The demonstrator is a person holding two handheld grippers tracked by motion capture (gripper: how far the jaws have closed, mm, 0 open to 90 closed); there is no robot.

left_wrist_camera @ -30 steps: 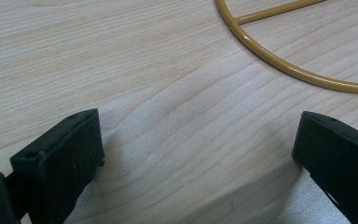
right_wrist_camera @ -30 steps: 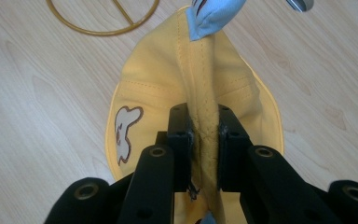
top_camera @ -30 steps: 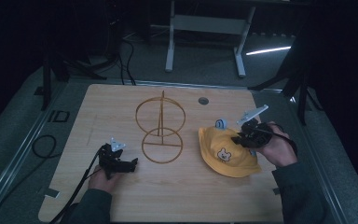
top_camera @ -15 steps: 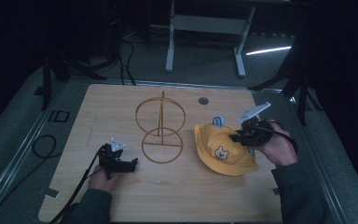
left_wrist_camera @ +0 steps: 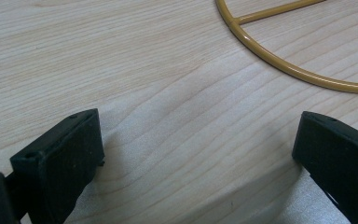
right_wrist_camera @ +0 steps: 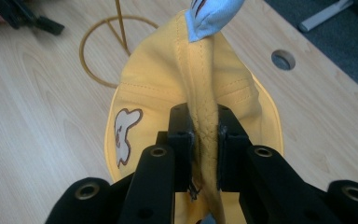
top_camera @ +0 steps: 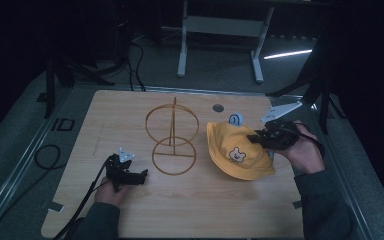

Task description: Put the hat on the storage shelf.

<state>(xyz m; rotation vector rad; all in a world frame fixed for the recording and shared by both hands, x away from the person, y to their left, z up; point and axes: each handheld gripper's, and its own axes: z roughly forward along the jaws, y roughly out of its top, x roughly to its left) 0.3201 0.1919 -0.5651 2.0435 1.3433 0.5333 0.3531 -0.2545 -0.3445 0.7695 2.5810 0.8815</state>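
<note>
A yellow hat with a small animal patch lies right of the gold wire stand. My right gripper pinches a fold of its fabric (pale blue ear beyond).

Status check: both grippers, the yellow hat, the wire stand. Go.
Right gripper shut on yellow fabric bucket hat, pinching a fold. Left gripper open, empty, low over wooden table. Gold wire two-ring stand bare, between them.
</note>
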